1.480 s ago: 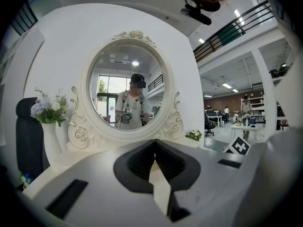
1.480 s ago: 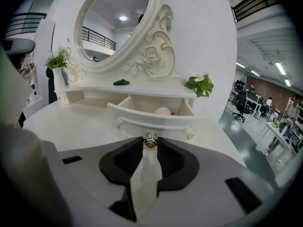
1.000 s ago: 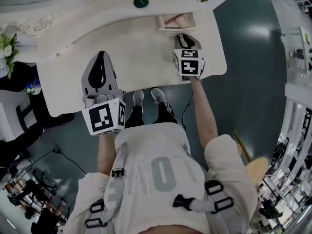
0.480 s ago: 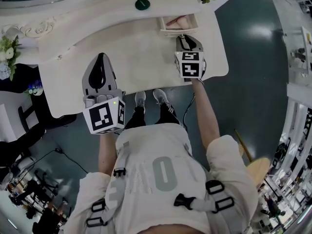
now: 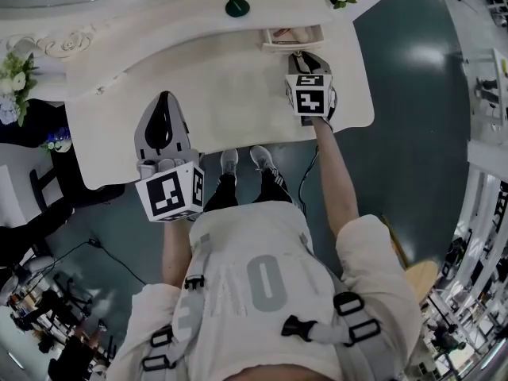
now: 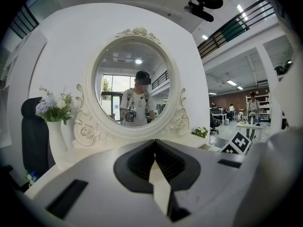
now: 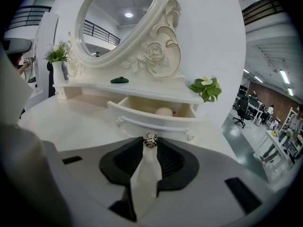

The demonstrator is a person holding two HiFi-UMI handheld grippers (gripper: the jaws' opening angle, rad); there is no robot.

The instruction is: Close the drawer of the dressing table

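**Head view.** The table [image 5: 214, 94] fills the upper half, and its curved front edge runs from 9 to 3 o'clock. The drawer [image 5: 292, 38] sits at 1 o'clock under the rear shelf [image 5: 182, 22] and stands partly out over the tabletop. The right gripper [image 5: 301, 56] is just in front of it, tips at the drawer front. The table's right edge runs close beside this gripper at 3 o'clock, with open floor [image 5: 413, 117] beyond. The left gripper [image 5: 164, 98] is at 9 o'clock of centre, over the near left of the table and well apart from the drawer. Bare tabletop lies between the two grippers. A green disc [image 5: 236, 7] lies on the shelf at 12 o'clock.

**Left gripper view.** The jaws are pressed together with nothing between them. The mirror [image 6: 137, 86] is at 12 o'clock, inside a carved frame. A vase [image 6: 56, 134] of flowers stands at 9 o'clock. The right gripper's marker cube shows at 4 o'clock.

**Right gripper view.** The jaws pinch the silver knob [image 7: 151, 140] at the middle of the drawer front. The drawer is open, and the gap behind its front shows a pale round thing [image 7: 164, 111] inside. The shelf edge overhangs the drawer's rear. A small plant [image 7: 207, 90] sits on the shelf end at 2 o'clock, just above the drawer's right corner. The tabletop is bare from 8 to 10 o'clock. At 3 o'clock the table ends and the floor is open.
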